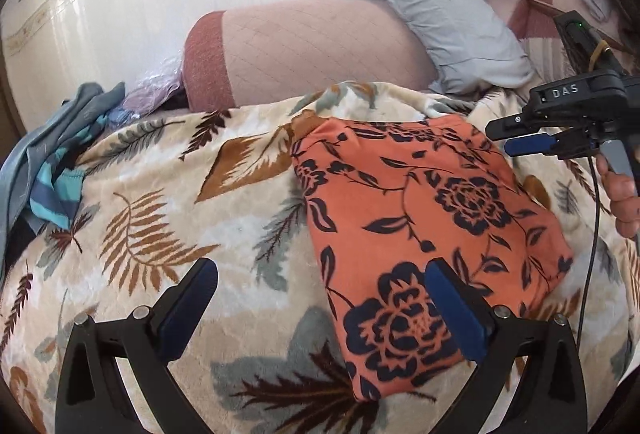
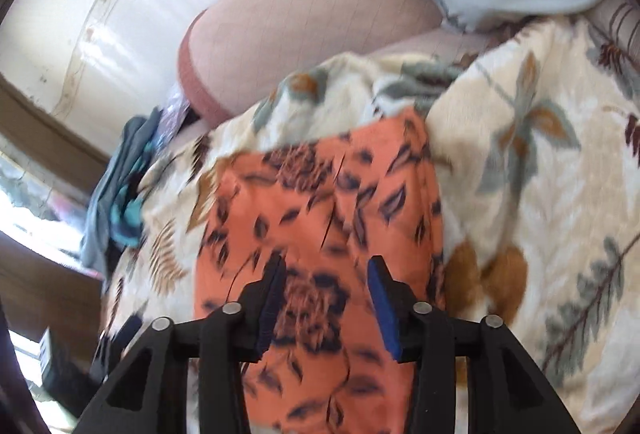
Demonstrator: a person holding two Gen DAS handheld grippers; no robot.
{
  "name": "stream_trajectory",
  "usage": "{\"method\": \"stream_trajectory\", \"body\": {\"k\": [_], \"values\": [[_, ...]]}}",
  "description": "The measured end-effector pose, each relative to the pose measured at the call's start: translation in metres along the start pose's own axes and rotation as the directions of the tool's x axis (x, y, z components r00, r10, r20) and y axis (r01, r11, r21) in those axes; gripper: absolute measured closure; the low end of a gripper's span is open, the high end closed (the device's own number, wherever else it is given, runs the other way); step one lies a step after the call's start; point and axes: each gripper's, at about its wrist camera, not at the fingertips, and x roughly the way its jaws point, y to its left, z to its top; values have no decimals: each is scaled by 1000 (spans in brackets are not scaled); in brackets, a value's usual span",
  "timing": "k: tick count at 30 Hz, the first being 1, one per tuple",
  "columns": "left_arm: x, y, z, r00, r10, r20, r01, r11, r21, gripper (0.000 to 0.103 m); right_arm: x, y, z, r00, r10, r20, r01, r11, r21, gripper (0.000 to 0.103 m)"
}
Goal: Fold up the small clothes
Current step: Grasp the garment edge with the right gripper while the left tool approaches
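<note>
Left wrist view. Garment: orange cloth with dark floral print (image 1: 424,234), lying flat and apparently already folded into a rough rectangle on the leaf-patterned blanket (image 1: 160,234) of the bed. Left tool (image 1: 320,282): spread wide, holding nothing; right-hand pad over the near part of the cloth, left-hand pad over bare blanket, contact not determinable. Right tool (image 1: 516,136): seen side-on above the far right corner of the cloth, fingers close together; whether anything is pinched cannot be told. Heap of blue and striped clothes (image 1: 52,170) at the far left edge of the bed. Pink quilted bolster (image 1: 312,50) and grey pillow (image 1: 436,10) behind.

Right wrist view, blurred. Same orange cloth (image 2: 320,218) filling the centre, running lengthwise away from the lens. Right tool (image 2: 326,282): partly open, pads apart with cloth visible between them, nothing clamped. Blanket (image 2: 520,194) to the right, clothes heap (image 2: 120,186) to the left.

Step in hand, as judged: squaring or making a further fold of the cloth. Advice: take the near edge at both corners, pinch all layers together, lift low, carry evenly to the far edge, release only once the edges line up; keep blanket pile out of the grip.
</note>
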Motion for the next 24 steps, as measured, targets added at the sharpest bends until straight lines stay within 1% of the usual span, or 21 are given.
{"method": "stream_trajectory", "body": {"k": [3, 5, 6, 8, 10, 12, 13, 14, 16, 17, 21, 24], "values": [[15, 6, 2, 999, 18, -42, -21, 999, -50, 0, 19, -3, 19, 999, -34, 14, 33, 999, 40, 57], [27, 9, -1, 994, 55, -90, -59, 997, -47, 0, 34, -5, 28, 999, -36, 2, 36, 998, 45, 57], [34, 10, -3, 990, 76, -118, -81, 996, -40, 0, 45, -5, 31, 998, -62, -21, 63, 998, 29, 57], [38, 12, -6, 991, 59, -124, -67, 996, -66, 0, 69, -6, 28, 990, -119, -75, 119, 993, -4, 56], [40, 13, -6, 990, 56, -132, -68, 994, -88, 0, 75, -1, 26, 989, -135, -57, 134, 991, -31, 52], [40, 11, -6, 990, 64, -128, -74, 994, -78, 0, 69, 10, 29, 983, -176, -54, 172, 983, -62, 51], [40, 10, -6, 990, 66, -127, -76, 994, -75, 0, 65, 18, 30, 984, -174, -36, 171, 983, -74, 51], [39, 10, -6, 989, 67, -128, -78, 994, -75, 0, 61, 26, 31, 989, -145, -17, 143, 986, -92, 51], [40, 10, -5, 989, 65, -132, -76, 994, -80, 0, 59, 44, 28, 996, -92, -8, 90, 986, -139, 51], [40, 10, -5, 989, 64, -133, -75, 994, -84, 0, 60, 57, 28, 996, -86, -7, 84, 981, -175, 51], [40, 11, -5, 989, 62, -131, -73, 994, -80, 0, 84, 101, 25, 997, -79, -27, 68, 956, -284, 51], [41, 11, -5, 990, 62, -128, -72, 994, -77, 0, 117, 121, 24, 991, -123, -53, 99, 941, -322, 51]]}}
